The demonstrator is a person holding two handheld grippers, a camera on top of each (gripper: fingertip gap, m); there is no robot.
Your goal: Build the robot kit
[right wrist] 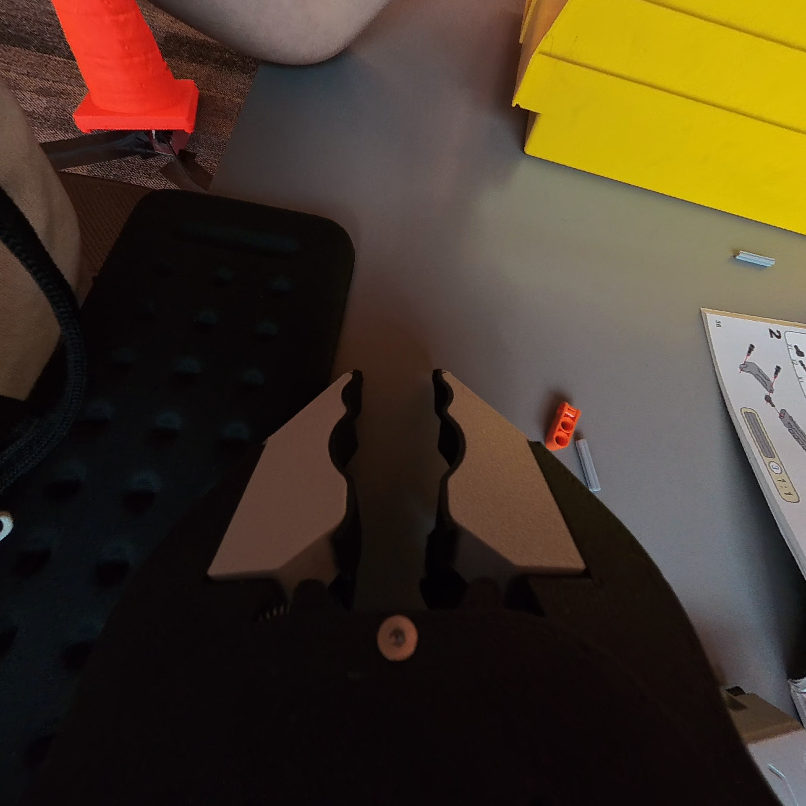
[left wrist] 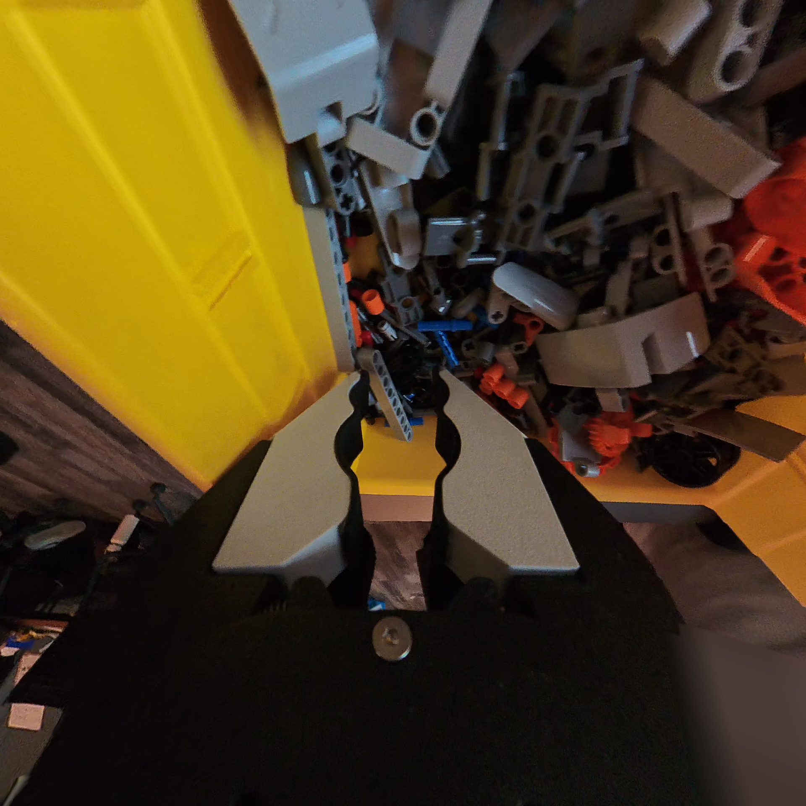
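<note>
Left hand-held gripper [left wrist: 397,379] agape around grey holed beam [left wrist: 391,397]

Yellow bin [left wrist: 144,209] heaped with grey, black and orange building parts [left wrist: 545,244]; orange cone [right wrist: 126,70], instruction sheet [right wrist: 759,418] on grey tabletop [right wrist: 436,218].

The left wrist view looks along its tool [left wrist: 399,379] from close range into a yellow bin [left wrist: 144,209] of plastic building pieces [left wrist: 545,244] filling twelve to three o'clock. The right wrist view looks down on a grey tabletop [right wrist: 436,218] from higher up. Both show yellow bin walls [right wrist: 676,113], here at one o'clock.
</note>
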